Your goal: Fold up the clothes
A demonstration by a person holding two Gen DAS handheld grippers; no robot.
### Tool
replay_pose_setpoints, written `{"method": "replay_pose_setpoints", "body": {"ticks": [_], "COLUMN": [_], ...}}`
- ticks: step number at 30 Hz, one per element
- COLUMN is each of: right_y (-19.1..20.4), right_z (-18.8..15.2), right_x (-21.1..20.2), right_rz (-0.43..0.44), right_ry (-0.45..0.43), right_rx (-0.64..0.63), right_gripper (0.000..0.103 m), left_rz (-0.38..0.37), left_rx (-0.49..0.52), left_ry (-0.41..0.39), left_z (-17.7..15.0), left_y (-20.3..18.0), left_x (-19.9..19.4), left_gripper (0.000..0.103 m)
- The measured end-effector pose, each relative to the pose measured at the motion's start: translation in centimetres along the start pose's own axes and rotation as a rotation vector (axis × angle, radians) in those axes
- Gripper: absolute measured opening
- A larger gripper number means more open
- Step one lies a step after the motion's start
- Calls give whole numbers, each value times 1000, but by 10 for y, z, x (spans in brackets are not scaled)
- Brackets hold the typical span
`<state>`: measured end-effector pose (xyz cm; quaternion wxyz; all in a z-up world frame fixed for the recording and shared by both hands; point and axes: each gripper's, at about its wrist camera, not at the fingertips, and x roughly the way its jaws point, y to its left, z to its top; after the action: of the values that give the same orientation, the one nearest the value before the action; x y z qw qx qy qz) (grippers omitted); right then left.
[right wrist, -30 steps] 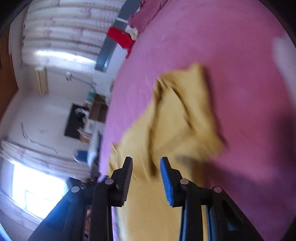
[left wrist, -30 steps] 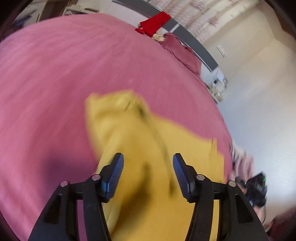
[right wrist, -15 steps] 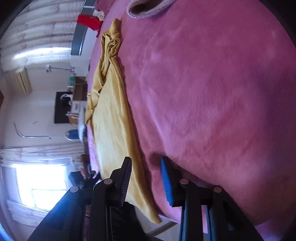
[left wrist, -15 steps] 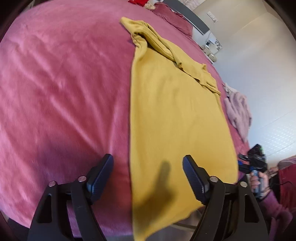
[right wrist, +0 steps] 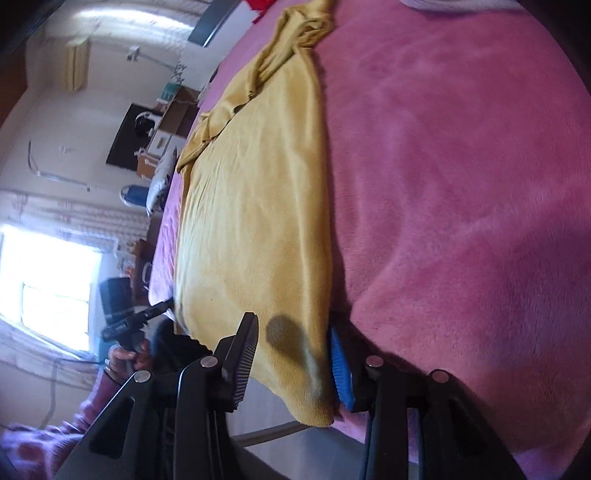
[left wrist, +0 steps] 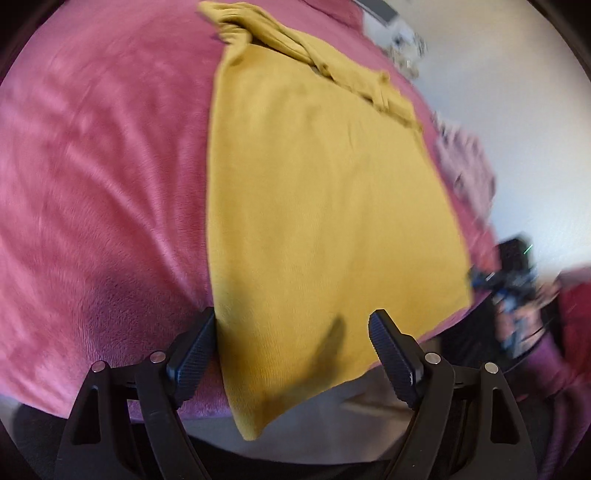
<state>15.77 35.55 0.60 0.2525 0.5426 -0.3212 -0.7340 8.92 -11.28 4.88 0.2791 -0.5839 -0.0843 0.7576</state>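
A mustard-yellow garment (left wrist: 317, 192) lies spread flat on the pink blanket (left wrist: 96, 177), its sleeves bunched at the far end; its near hem hangs over the bed edge. It also shows in the right wrist view (right wrist: 255, 206). My left gripper (left wrist: 291, 354) is open, its jaws straddling the near hem corner. My right gripper (right wrist: 293, 354) is open around the other near hem corner, the cloth between its fingers.
A pale pink garment (left wrist: 465, 166) lies on the bed beyond the yellow one's right edge. A red cloth (right wrist: 264, 3) hangs at the headboard. The bed edge and floor lie just below both grippers. Furniture and a window (right wrist: 48, 280) stand at the left.
Both grippers have come back from the far end to the near hem, and the garment now lies stretched out flat. The right gripper's jaws have opened wider around the hem.
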Motion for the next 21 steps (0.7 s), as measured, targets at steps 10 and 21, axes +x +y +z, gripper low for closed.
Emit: {"method": "replay_pose_setpoints", "body": {"ticks": [10,21], "right_y": [2,5], "right_z": [18,10], "right_x": [12,14], "right_rz": [-21,-29], "right_ry": [6,67], "right_rx": [20,48], "right_gripper": [48,24], "left_rz": [-150,3], "left_rx": [-162,-82], "left_ry": [-42,5], "left_z": [-2,4], "left_y": [29,6], "left_x": [-8,7], "left_gripper": [83,81]}}
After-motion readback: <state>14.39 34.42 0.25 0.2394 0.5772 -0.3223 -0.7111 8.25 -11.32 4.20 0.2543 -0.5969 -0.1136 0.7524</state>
